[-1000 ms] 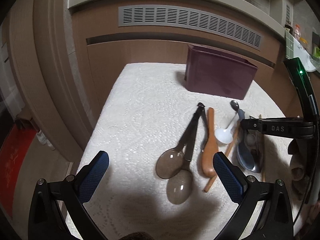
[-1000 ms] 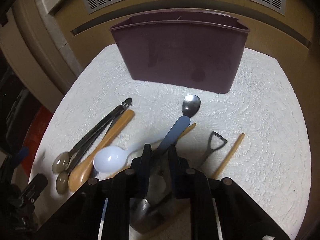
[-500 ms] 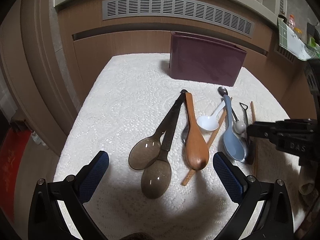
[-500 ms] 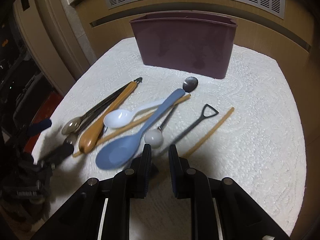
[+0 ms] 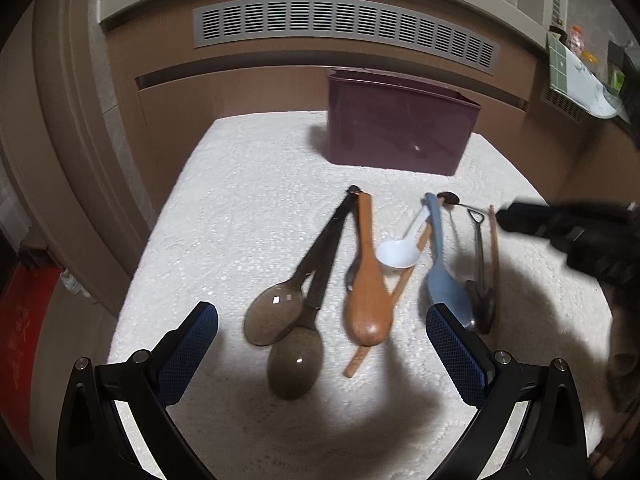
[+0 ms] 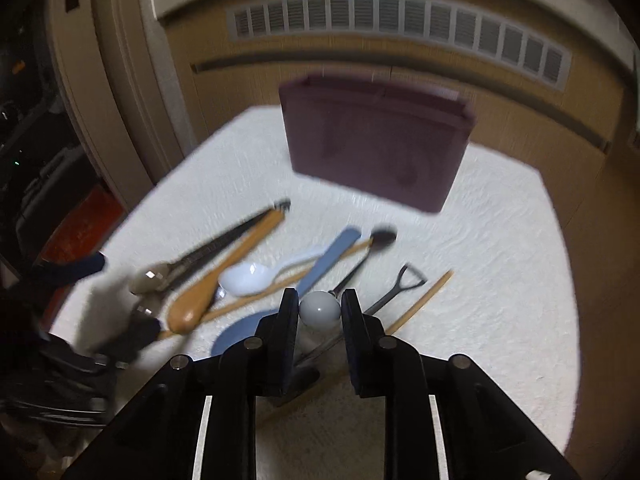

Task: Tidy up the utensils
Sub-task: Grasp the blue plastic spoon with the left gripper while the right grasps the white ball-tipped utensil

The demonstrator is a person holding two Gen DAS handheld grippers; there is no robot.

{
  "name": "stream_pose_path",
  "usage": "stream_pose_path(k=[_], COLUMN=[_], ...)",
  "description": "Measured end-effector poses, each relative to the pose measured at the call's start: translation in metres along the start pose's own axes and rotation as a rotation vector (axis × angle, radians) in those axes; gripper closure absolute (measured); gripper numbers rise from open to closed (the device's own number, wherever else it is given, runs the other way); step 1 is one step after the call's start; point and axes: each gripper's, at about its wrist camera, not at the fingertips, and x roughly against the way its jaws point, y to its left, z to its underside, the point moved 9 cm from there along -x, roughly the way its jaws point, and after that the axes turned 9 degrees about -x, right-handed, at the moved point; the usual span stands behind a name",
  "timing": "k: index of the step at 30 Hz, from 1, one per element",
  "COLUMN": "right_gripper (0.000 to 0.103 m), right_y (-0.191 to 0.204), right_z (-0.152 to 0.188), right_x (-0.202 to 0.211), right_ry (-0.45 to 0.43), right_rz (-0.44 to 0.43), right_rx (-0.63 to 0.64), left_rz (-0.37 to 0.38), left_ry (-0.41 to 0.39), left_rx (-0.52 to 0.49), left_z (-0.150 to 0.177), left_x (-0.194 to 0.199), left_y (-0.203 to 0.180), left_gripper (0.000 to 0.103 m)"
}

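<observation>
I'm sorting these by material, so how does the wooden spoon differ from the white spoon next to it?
The wooden spoon is brown, long and flat with a narrow oval bowl; the white spoon is glossy, shorter, with a deep round bowl. The wooden spoon's handle runs straight toward the maroon bin; the white spoon's handle slants right. Both lie on the white cloth.

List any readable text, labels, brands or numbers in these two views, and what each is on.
No text in either view can be read.
Red panel at the left edge: faint marks, too dim and blurred to read.
Green and white cloth at the upper right: dark marks, too small to read.
Maroon bin: no label visible.
Utensils on the white mat: no markings visible; the right wrist view is motion-blurred.
</observation>
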Motion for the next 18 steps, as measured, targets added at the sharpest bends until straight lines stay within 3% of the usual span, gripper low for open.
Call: stream_pose_path(k=[1, 4, 8, 13, 16, 18], right_gripper=[0.082, 0.082, 0.082, 0.082, 0.082, 0.082], right_y=[-0.001, -0.006, -0.02, -0.027, -0.029, -0.03], right_z=[-0.008, -0.027, -0.046, -0.045, -0.04, -0.037], right_x=[0.011, 0.035, 0.051, 0.052, 0.048, 0.048], right_ry=[-0.025, -0.067, -0.111, -0.117, -0.103, -0.098], right_rz=[-0.009, -0.042, -0.033, -0.039, -0.042, -0.048], right_rx=[-0.002, -0.029, -0.073, -0.101, -0.109, -0.116], left_rz=[0.012, 0.037, 0.033, 0.011, -0.007, 0.004], left_ry=[0.0, 0.024, 0.066, 0.114, 0.106, 0.089], left_rx=[-0.005, -0.009, -0.004, -0.004, -0.023, -0.017], left_z=[-0.002, -0.004, -0.006, -0.009, -0.01, -0.011], left_x=[-0.002, -0.01, -0.028, -0.047, -0.044, -0.036], left_y=[-0.004, -0.013, -0.015, -0.01, -0.009, -0.007], left_gripper=[0.002, 0.018, 0.026, 0.042, 0.069, 0.077])
